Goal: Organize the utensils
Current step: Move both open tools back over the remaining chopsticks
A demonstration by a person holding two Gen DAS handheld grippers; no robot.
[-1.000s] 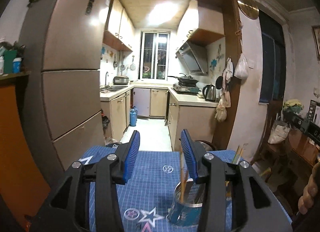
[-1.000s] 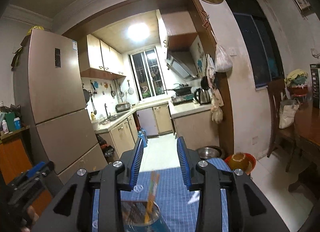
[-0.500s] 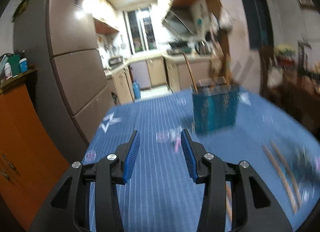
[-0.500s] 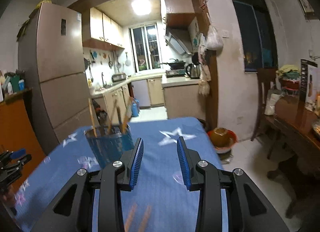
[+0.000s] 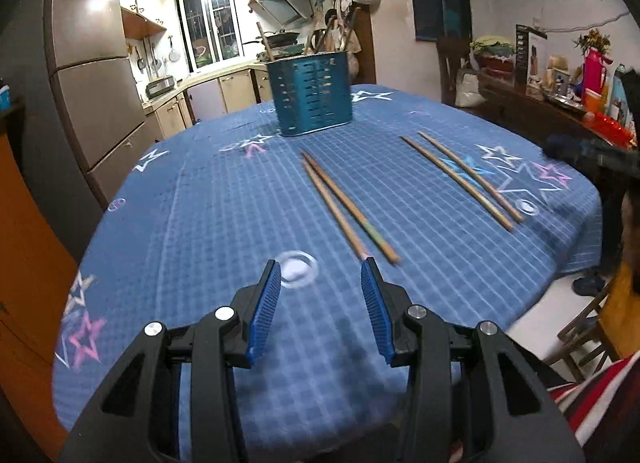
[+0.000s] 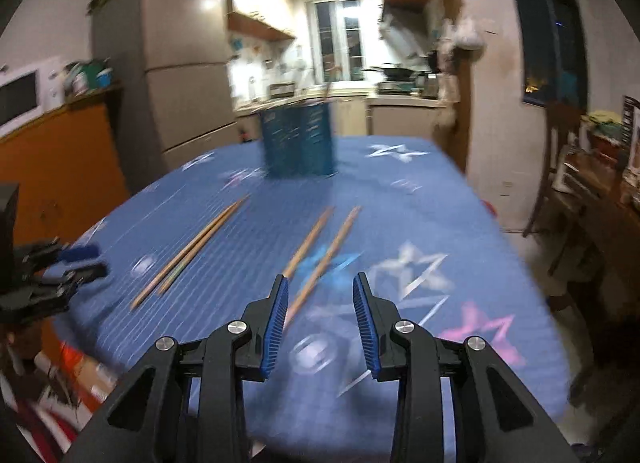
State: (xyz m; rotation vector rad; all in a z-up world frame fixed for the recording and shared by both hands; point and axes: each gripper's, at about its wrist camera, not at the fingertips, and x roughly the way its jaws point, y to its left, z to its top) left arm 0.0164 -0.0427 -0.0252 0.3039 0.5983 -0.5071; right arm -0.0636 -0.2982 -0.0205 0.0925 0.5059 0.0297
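In the left wrist view, the fridge [image 5: 96, 63] fills the upper left, and below it the table [image 5: 200, 203] under a blue starred cloth spreads across the middle. At the bottom centre the left gripper [image 5: 320, 275] hovers over the cloth with its jaws apart and nothing between them. Just right of its right finger lie the near ends of the first pair [image 5: 344, 203] of chopsticks, running up toward the holder [image 5: 310, 93], a blue slotted caddy standing upright at upper centre with a few sticks already poking out of it (too dark to count). Further right, in the middle right of the frame, lies the second pair [image 5: 460, 177], well apart from the first. In the right wrist view the order is the same: first pair [image 6: 192, 249] at centre left, second pair [image 6: 320, 247] in the middle, holder [image 6: 298, 143] above, all smeared by motion. The right gripper [image 6: 320, 287] at bottom centre is likewise released and empty, its pads straddling the near end of one stick of the second pair without touching it, as far as the blur lets me judge. The count: four loose chopsticks in two pairs, one holder, two grippers. The risks I see: the sticks in each pair lie close together, so a closing gripper could pinch both or nudge one askew; a thin round stick on soft cloth could roll from the pads; and a stick held near its end may swing and miss the holder's mouth or tip the holder.
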